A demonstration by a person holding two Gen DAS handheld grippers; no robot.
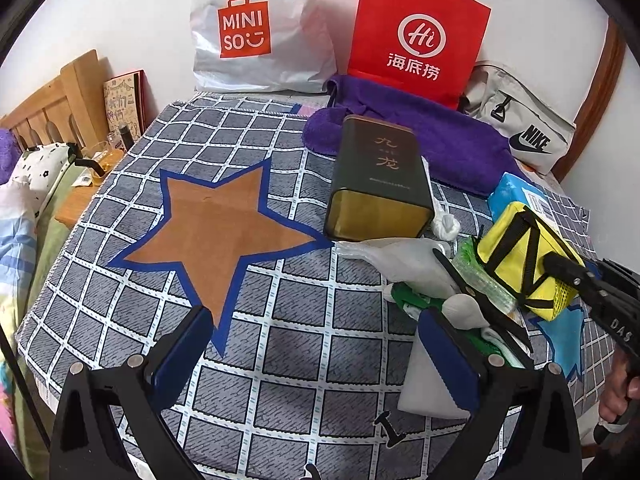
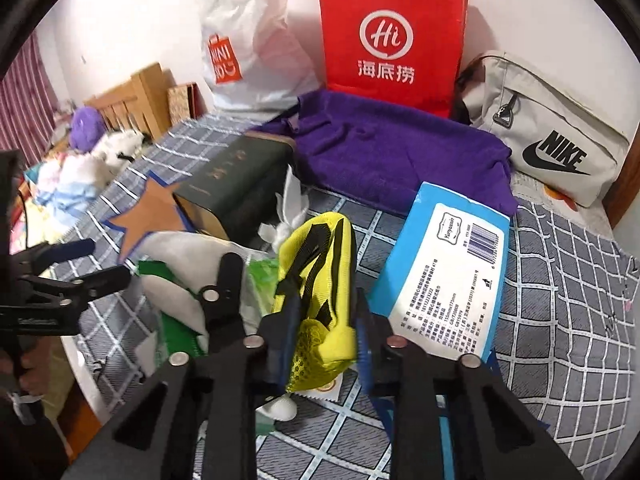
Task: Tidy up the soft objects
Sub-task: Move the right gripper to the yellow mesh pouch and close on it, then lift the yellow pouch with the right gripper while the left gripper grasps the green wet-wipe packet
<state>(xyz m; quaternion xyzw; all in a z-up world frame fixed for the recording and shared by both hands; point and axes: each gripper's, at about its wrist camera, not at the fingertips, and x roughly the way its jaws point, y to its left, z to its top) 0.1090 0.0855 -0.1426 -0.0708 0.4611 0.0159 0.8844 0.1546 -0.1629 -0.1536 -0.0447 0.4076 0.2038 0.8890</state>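
A yellow mesh pouch (image 2: 320,280) with black straps sits among a pile of soft items on the checked cloth (image 1: 304,360). My right gripper (image 2: 326,340) is shut on its near end, both pads pressed into the fabric. In the left wrist view that same gripper (image 1: 560,270) reaches in from the right onto the pouch (image 1: 516,248). My left gripper (image 1: 316,356) stands open over the bare cloth, just in front of a brown star (image 1: 216,232) with a blue border. Nothing lies between its fingers. A grey-white soft bundle (image 1: 408,264) and a green item (image 1: 412,300) lie beside the pouch.
A dark green tin box (image 1: 380,184) lies behind the pile. A purple towel (image 2: 392,152), a red paper bag (image 2: 392,32), a white plastic bag (image 1: 256,32) and a grey Nike bag (image 2: 560,148) line the wall. A blue tissue pack (image 2: 444,264) lies right of the pouch.
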